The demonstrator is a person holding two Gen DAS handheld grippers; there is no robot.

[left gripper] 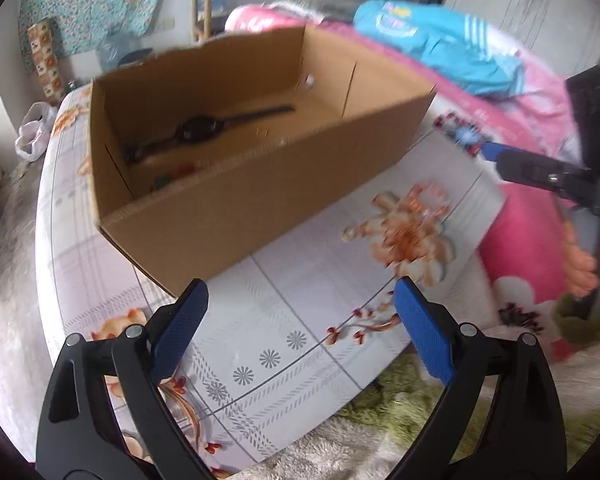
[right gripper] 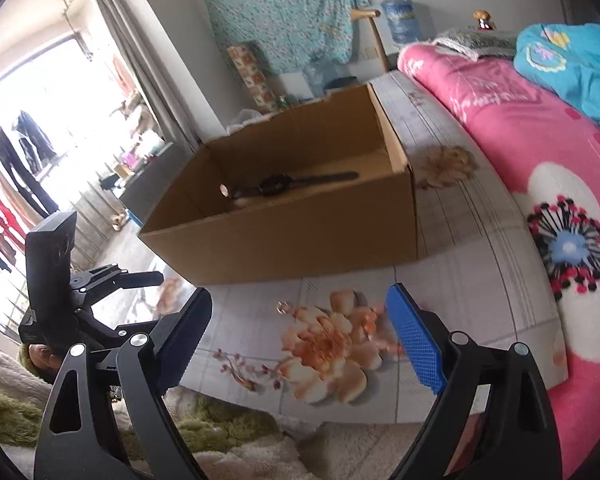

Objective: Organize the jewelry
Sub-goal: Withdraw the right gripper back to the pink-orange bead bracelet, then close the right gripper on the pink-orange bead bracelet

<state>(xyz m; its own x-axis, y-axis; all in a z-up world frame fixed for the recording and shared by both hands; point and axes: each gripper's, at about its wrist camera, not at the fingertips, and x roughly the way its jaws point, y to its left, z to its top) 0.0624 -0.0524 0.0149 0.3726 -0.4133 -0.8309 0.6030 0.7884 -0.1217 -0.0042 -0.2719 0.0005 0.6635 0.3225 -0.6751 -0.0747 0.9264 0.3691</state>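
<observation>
An open cardboard box stands on a floral board. Inside it lies a black wristwatch, with small coloured pieces blurred at the near wall. A small ring rests on the board in front of the box. My left gripper hovers open and empty before the box's near corner. Over the board's orange flower print, just short of the ring, my right gripper is open and empty too. Each gripper shows at the edge of the other's view.
A pink flowered blanket with a blue garment on it borders the board on the right. Fluffy green and white fabric lies at the board's near edge. A hand grips the right tool's handle. Clothes hang by a window.
</observation>
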